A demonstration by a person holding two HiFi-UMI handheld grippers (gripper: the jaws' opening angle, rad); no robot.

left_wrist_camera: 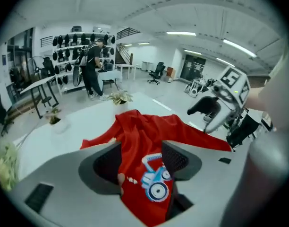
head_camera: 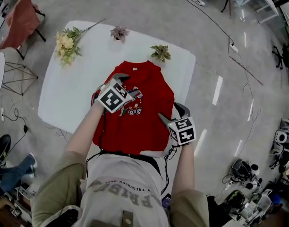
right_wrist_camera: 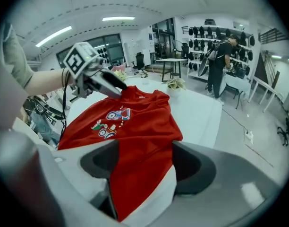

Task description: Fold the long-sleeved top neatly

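Though both pairs of tongs hover over it, the red long-sleeved fabric top lies free on the white rectangular table. Its collar points away from the person, its hem sits at the near edge, and its cartoon vehicle print faces up. The head view alone shows the whole garment as a compact shape with no sleeve spread out to either side. In that view the left gripper is above the chest beside the print, and the right gripper is at the top's right edge. Each gripper's own view settles the hold: both sets of jaws stand released, well apart, with red cloth showing in the gap but pressed by neither pad. The left gripper view also shows the cloth rumpled into a raised ridge, which looks flat from above. Further out on the table are a bunch of yellow flowers and two small potted plants. Only the gripper views take in a person in dark clothes standing by a wall rack of dark gear.
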